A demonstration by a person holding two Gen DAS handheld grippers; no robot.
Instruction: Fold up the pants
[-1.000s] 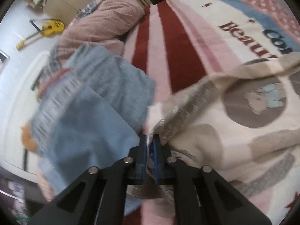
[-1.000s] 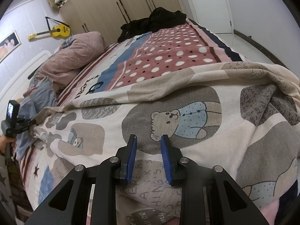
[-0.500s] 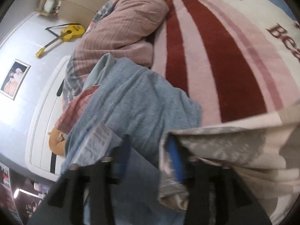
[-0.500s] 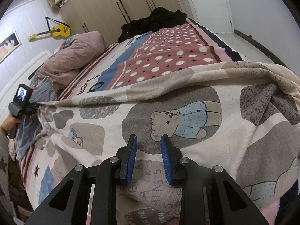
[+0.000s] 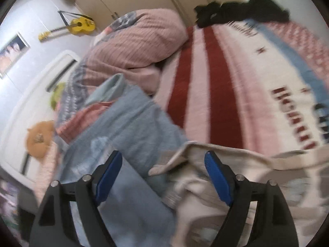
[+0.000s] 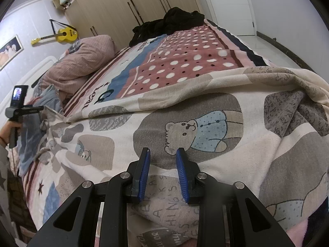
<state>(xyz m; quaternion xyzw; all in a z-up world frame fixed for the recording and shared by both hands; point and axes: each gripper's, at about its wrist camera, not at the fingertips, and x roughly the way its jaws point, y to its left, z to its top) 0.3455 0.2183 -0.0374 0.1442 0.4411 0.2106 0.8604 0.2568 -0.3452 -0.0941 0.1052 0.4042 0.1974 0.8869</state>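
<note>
The pants [image 6: 205, 127] are cream with grey patches and cartoon bears, spread across the near end of the bed. In the left wrist view their left end [image 5: 205, 164] lies loose between the fingers. My left gripper [image 5: 162, 166] is wide open and holds nothing; it also shows at the far left of the right wrist view [image 6: 24, 109], at the pants' left end. My right gripper [image 6: 162, 154] is open, its blue pads just above the pants by a bear print, gripping nothing.
A blue-grey garment [image 5: 131, 127] lies left of the pants. A pink striped duvet [image 5: 139, 45] is bunched at the headboard. Black clothes [image 6: 170, 22] lie at the bed's far end. The striped and dotted blanket [image 6: 185, 53] covers the bed. A yellow guitar [image 6: 61, 36] hangs on the wall.
My left gripper was shut on the pants' left end, pulled it out to the left, then opened wide and let it drop. My right gripper has not moved.
</note>
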